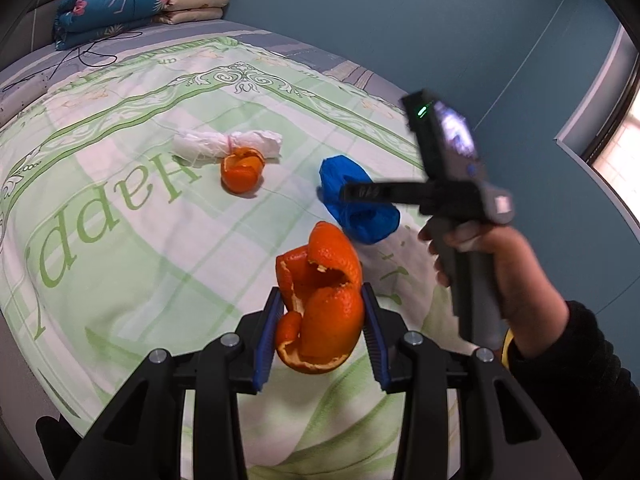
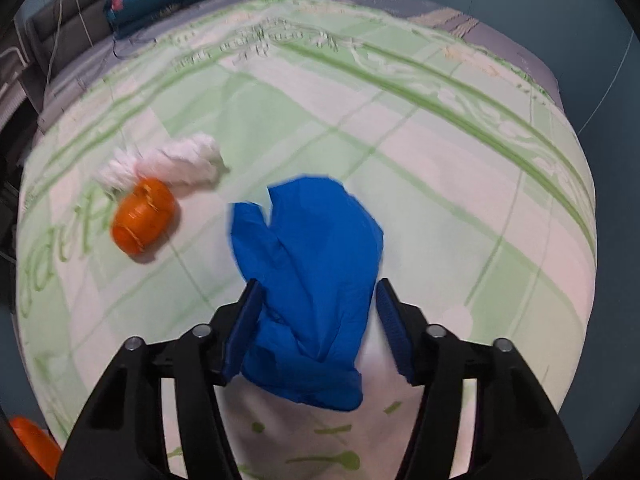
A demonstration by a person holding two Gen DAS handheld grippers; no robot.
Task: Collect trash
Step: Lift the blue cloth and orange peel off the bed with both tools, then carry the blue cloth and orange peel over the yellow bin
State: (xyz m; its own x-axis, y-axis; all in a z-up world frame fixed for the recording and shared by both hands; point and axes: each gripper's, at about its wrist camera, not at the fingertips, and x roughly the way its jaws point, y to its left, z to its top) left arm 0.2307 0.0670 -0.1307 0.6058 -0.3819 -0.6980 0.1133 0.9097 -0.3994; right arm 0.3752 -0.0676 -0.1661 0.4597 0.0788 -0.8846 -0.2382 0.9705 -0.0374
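A large orange peel (image 1: pixel 322 304) is held between the blue pads (image 1: pixel 267 340) of the left gripper (image 1: pixel 322 320), lifted above the bedspread (image 1: pixel 120 200). The right gripper (image 2: pixel 318 324) is spread wide, its pads (image 2: pixel 244 328) flanking a crumpled blue glove (image 2: pixel 308 280) that lies on the bedspread; the left pad appears to touch the glove, while a gap is seen at the right pad. In the left wrist view the right gripper (image 1: pixel 404 194) is seen above the glove (image 1: pixel 356 204), carried by the right hand (image 1: pixel 492 264).

Farther out, a second peel (image 1: pixel 243 170) is seen lying against a rolled white wad (image 1: pixel 226 144), well apart from the glove. Folded quilts (image 1: pixel 132 4) are stacked at the head of the bed, and a thin dark cable (image 1: pixel 80 58) is strewn before them. A blue wall (image 1: pixel 400 20) is seen behind.

The word "Happy" (image 1: pixel 108 216) is printed in green on the bedspread. Smaller lettering near the ornamental border cannot be read.
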